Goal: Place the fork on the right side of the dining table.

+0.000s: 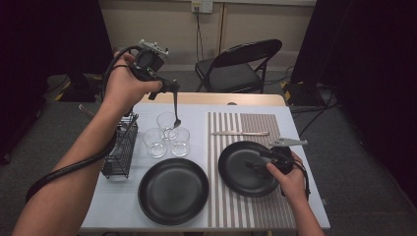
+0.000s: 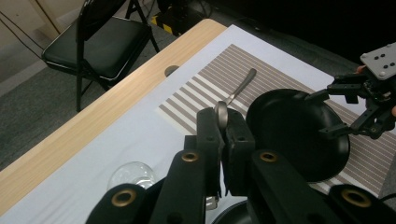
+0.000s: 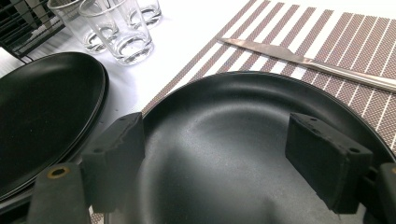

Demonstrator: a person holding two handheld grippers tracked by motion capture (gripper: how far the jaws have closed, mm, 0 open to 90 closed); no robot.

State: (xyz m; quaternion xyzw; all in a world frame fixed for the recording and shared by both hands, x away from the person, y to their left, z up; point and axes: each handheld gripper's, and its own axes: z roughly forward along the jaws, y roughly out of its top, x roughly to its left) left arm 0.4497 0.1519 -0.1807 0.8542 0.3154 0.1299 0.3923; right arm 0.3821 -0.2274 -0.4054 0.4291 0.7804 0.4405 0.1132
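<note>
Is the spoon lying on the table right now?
No, the left gripper holds the spoon by its handle, hanging above the glasses.

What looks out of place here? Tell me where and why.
Only one black plate sits on the striped mat; the other plate lies off it on the white cloth. The left gripper holds a spoon dangling over the three glasses. Nothing looks spilled or broken.

Spoon (image 1: 176,112) hangs from the left gripper's (image 1: 173,89) jaws above the glasses (image 1: 166,134); plate (image 3: 243,154) lies under the right gripper's (image 3: 224,154) spread jaws, knife (image 3: 308,63) beyond
</note>
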